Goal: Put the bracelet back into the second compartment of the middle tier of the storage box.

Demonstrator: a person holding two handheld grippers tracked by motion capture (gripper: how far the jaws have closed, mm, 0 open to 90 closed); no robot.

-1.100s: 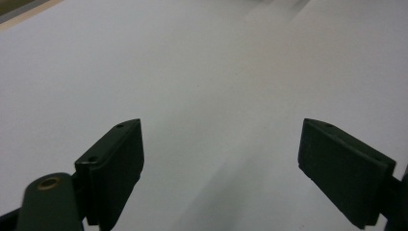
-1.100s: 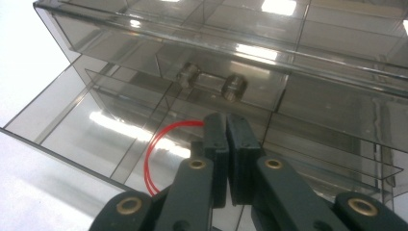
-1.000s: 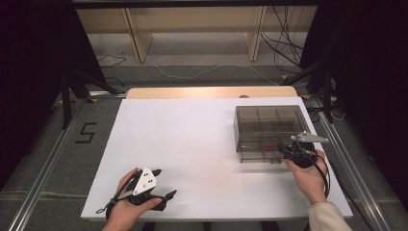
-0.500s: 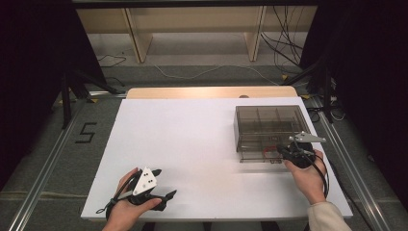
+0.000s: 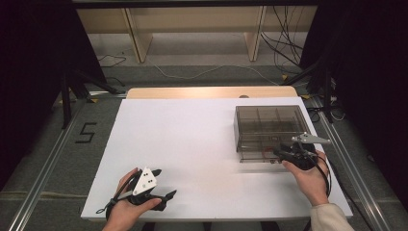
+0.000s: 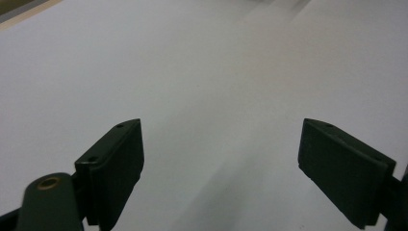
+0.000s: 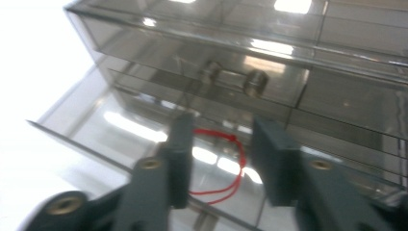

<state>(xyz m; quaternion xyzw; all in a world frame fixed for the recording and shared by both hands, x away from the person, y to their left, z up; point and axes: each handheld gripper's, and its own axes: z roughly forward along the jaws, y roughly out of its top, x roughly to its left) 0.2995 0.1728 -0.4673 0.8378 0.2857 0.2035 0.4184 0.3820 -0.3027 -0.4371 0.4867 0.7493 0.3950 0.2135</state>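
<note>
Since the earlier frames almost nothing has changed place: both hands stayed where they were, and the only change is at the right gripper [image 5: 284,155], whose jaws have just been opening and now stand about half apart. Between them, in the right gripper view, I see no solid thing pressed; a thin red loop [image 7: 230,166] shows in the gap, and it seems to lie inside the lowest drawer, behind the clear plastic.

The white table [image 5: 192,144] is the largest thing. On its right side stands a smoky, transparent drawer box [image 5: 269,126], upright, with its front toward the person. Its bottom drawer [image 7: 120,130] is pulled out a little. Above it, another drawer front carries two small round knobs [image 7: 255,82]. The right gripper is just at the front lower edge of the box, and its jaws point into the open drawer. Whether the jaw tips touch the drawer I cannot tell.

The left gripper [image 5: 161,185] rests at the near left part of the table, well apart from the box. Its jaws are wide open and hold nothing.
</note>
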